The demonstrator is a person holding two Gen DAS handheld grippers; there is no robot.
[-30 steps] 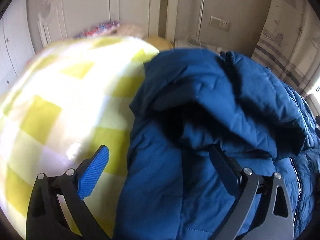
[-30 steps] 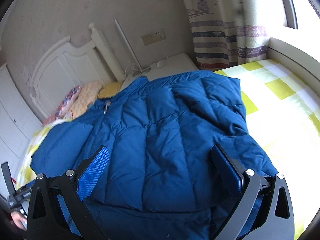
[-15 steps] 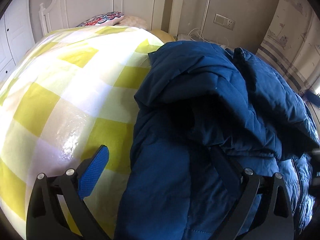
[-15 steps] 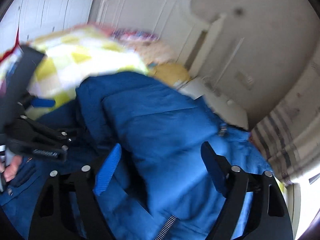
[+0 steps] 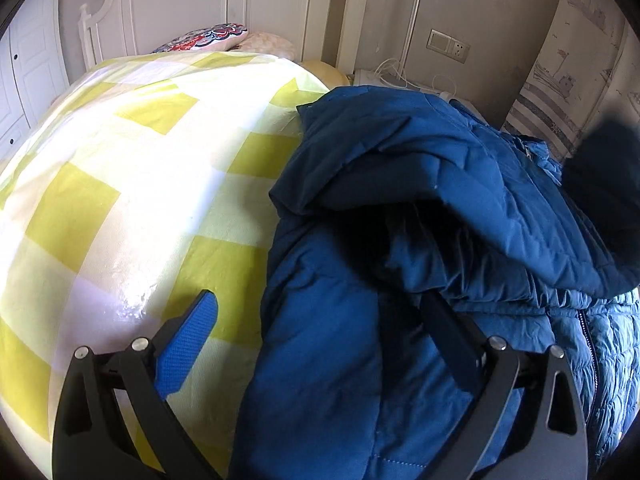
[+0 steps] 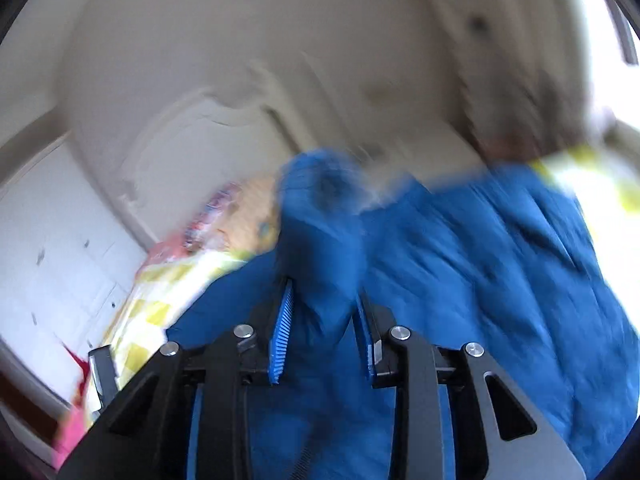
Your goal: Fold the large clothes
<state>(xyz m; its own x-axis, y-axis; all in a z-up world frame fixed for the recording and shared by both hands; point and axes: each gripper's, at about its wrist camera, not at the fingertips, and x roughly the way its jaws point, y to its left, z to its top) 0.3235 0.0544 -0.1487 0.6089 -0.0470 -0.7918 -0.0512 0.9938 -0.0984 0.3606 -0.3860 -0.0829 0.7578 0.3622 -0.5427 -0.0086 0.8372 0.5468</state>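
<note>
A large blue puffer jacket (image 5: 420,208) lies bunched on a bed with a yellow-and-white checked cover (image 5: 132,184). My left gripper (image 5: 320,320) is open and empty, low over the jacket's left edge; its right finger lies against the fabric. In the blurred right wrist view my right gripper (image 6: 322,320) is shut on a raised fold of the jacket (image 6: 320,232), which looks like a sleeve, held above the rest of the jacket (image 6: 500,280).
A white headboard (image 5: 248,8) and pillows (image 5: 208,38) stand at the bed's far end. A white bedside table with cables (image 5: 400,78) and a striped curtain (image 5: 560,92) are beyond the jacket. White wardrobe doors (image 6: 52,248) are on the left.
My right gripper has closed on a fold of the jacket and lifted it, swinging fast. My left gripper has stayed open and shifted slightly over the jacket's edge.
</note>
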